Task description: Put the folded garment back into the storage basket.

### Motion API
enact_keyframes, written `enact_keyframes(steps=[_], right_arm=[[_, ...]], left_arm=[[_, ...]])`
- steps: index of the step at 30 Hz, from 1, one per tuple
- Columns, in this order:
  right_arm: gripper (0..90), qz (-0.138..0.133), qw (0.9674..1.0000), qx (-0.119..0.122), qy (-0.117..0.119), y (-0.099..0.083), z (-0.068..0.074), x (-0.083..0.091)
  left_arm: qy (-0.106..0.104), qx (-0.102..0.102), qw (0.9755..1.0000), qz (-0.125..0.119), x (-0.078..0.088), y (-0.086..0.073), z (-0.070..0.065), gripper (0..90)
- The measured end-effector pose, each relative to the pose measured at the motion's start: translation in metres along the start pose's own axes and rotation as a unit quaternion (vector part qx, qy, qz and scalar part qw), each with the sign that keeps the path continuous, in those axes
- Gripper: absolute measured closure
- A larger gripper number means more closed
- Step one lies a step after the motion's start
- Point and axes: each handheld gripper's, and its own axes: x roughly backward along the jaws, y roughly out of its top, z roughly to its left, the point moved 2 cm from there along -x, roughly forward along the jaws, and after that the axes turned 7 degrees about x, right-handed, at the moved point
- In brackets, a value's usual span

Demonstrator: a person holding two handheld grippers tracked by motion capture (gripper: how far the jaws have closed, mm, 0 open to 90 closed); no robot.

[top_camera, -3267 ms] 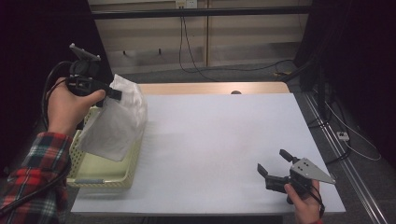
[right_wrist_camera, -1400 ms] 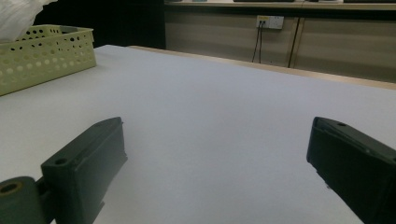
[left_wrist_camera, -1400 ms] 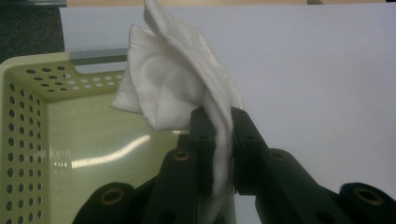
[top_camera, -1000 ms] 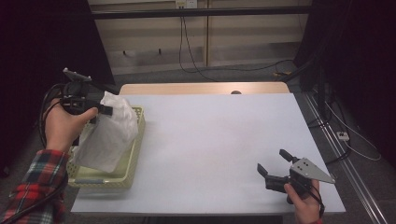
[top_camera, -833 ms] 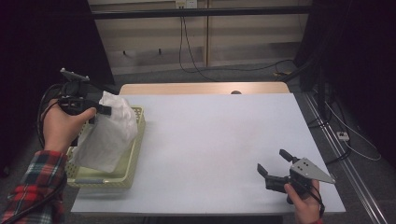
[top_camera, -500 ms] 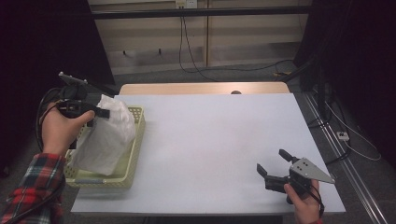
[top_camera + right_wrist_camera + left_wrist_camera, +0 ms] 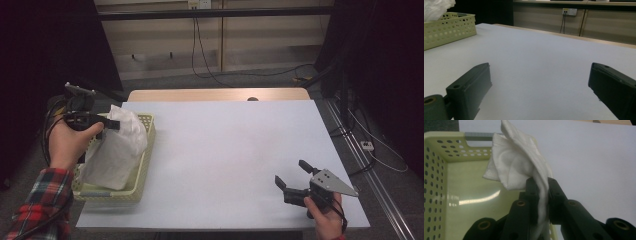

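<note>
My yellow basket is sitting at the left edge of the white surface. My left tongs are pinching a white cloth, and it is hanging down into the basket. It is hanging lower and more to the left than before. My right tongs are spread wide over the surface, holding nothing.

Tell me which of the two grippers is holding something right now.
The left gripper, above the yellow-green basket: its jaws are clamped on a white cloth. The right gripper, near the table's front right corner, has its jaws spread with nothing between them.
</note>
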Motion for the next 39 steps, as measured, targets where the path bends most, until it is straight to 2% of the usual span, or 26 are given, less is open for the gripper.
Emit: enact_keyframes(steps=[6, 14, 21, 22, 24, 26, 27, 30, 34, 35, 36, 39], right_arm=[[3.6, 0.004, 1.0, -0.001, 0.002, -0.001, 0.001, -0.001], [3.6, 0.003, 1.0, -0.002, 0.002, -0.001, 0.0, -0.003], [3.6, 0.002, 1.0, 0.003, 0.003, 0.0, 0.001, -0.002], [3.6, 0.002, 1.0, 0.002, 0.003, 0.0, 0.001, -0.003], [3.6, 0.003, 1.0, 0.003, 0.004, 0.0, 0.002, -0.003], [3.6, 0.001, 1.0, 0.004, 0.005, 0.0, 0.002, -0.002], [3.6, 0.002, 1.0, 0.005, 0.004, 0.0, 0.002, -0.002], [3.6, 0.003, 1.0, 0.004, 0.003, 0.0, 0.002, -0.003], [3.6, 0.002, 1.0, 0.002, 0.002, 0.0, 0.001, -0.002], [3.6, 0.004, 1.0, 0.001, 0.001, 0.0, 0.001, -0.003], [3.6, 0.004, 1.0, 0.002, 0.001, 0.0, 0.001, -0.003], [3.6, 0.002, 1.0, 0.002, 0.002, 0.0, 0.001, -0.002]], left_arm=[[-0.004, 0.006, 1.0, 0.007, -0.01, -0.007, 0.007, 81.7], [-0.006, 0.012, 0.9999, 0.01, -0.014, -0.01, 0.016, 81.7], [-0.002, 0.013, 0.9999, 0.007, -0.02, -0.013, 0.021, 81.7], [-0.002, 0.02, 0.9998, 0.002, -0.021, -0.014, 0.02, 81.7], [-0.001, 0.01, 0.9999, 0.011, -0.022, -0.014, 0.022, 81.6], [0.004, 0.01, 0.9999, 0.01, -0.024, -0.015, 0.023, 81.6], [0.004, 0.016, 0.9999, 0.002, -0.024, -0.015, 0.023, 81.6], [0.003, 0.009, 0.9999, 0.012, -0.024, -0.016, 0.027, 81.6], [0.004, 0.013, 0.9998, 0.011, -0.027, -0.017, 0.031, 81.6], [0.001, 0.02, 0.9998, 0.007, -0.028, -0.017, 0.03, 81.6], [0.004, 0.013, 0.9999, 0.011, -0.029, -0.017, 0.031, 81.7], [0.005, 0.012, 0.9998, 0.015, -0.032, -0.018, 0.033, 81.6]])
